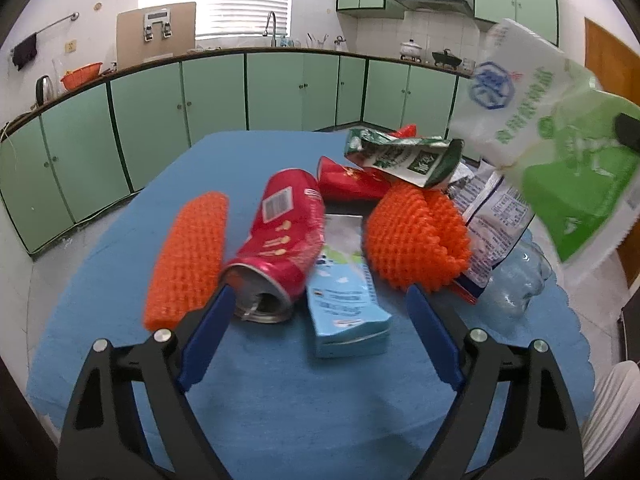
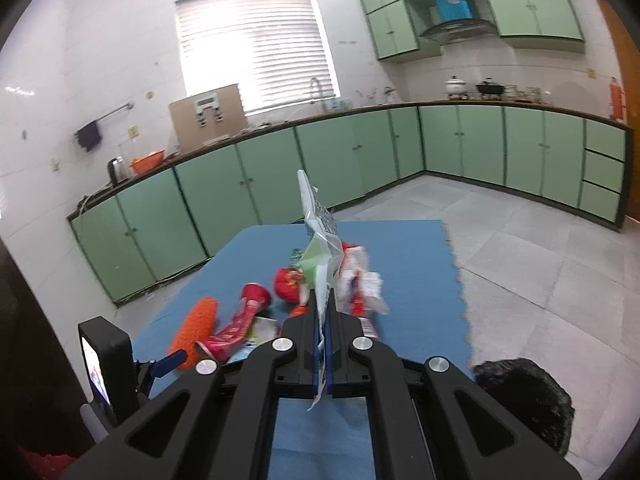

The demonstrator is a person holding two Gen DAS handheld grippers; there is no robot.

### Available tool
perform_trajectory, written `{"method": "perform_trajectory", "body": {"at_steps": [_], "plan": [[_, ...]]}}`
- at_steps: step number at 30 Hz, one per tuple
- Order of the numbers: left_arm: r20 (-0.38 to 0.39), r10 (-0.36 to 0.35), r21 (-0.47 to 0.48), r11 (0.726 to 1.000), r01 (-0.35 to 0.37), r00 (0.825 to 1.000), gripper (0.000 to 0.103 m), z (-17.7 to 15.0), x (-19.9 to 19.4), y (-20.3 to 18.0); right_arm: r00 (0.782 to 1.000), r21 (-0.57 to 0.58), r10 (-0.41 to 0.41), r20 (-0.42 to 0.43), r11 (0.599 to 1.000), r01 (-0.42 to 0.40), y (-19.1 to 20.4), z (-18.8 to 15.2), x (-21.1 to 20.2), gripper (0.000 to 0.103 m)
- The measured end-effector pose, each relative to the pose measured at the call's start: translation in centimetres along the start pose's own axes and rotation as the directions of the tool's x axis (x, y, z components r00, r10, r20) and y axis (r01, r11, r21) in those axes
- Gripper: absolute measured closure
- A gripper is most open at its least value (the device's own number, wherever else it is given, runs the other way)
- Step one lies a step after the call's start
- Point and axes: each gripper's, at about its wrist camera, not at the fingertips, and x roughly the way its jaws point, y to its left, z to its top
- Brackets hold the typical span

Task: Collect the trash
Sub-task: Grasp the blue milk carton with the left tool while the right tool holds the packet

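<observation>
Two risks stand out. The right tool (image 2: 325, 312) pinches only the thin edge of the green-and-white wrapper (image 1: 560, 136), held up above the blue desk (image 1: 280, 380) — it could slip free. The left tool (image 1: 320, 300), jaws spread, faces the light-blue carton (image 1: 344, 300) — a nudge might shove the red can (image 1: 276, 240).

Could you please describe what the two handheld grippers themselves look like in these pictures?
Both match. The left gripper has a black frame of angular linkage arms with triangular cut-outs, round silver pivot pins, and flat blue pads lining its two fingers. The right gripper shows the same black links, silver pins and blue lining. No cables, markings or sleeves are visible.
</observation>
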Motion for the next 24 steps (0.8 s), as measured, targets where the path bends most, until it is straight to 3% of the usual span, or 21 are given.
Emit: {"method": "perform_trajectory", "body": {"at_steps": [11, 14, 17, 18, 24], "plan": [[-0.099, 0.071, 0.018, 0.997, -0.07, 0.993, 0.021, -0.6, 3.7, -2.7, 0.998, 0.075, -0.066, -0.012, 0.995, 0.067, -4.2, -1.4, -1.8, 0.101], [-0.12, 0.072, -0.001, 0.997, -0.073, 0.99, 0.03, -0.9, 4.2, -2.6, 0.996, 0.085, -0.082, -0.014, 0.993, 0.083, -4.9, -1.7, -2.3, 0.101], [-0.135, 0.05, -0.026, 0.998, -0.054, 0.99, 0.047, -1.3, 4.4, -2.4, 0.994, 0.091, -0.103, -0.029, 0.99, 0.105, -5.7, -2.3, -2.3, 0.101], [-0.136, 0.04, -0.035, 0.998, -0.045, 0.99, 0.057, -1.3, 4.4, -2.2, 0.993, 0.093, -0.11, -0.035, 0.989, 0.113, -6.0, -2.6, -2.3, 0.101], [-0.125, 0.037, -0.043, 0.998, -0.043, 0.991, 0.058, -1.5, 3.7, -2.5, 0.985, 0.122, -0.144, -0.094, 0.98, 0.155, -7.9, -5.1, -1.6, 0.101]]}}
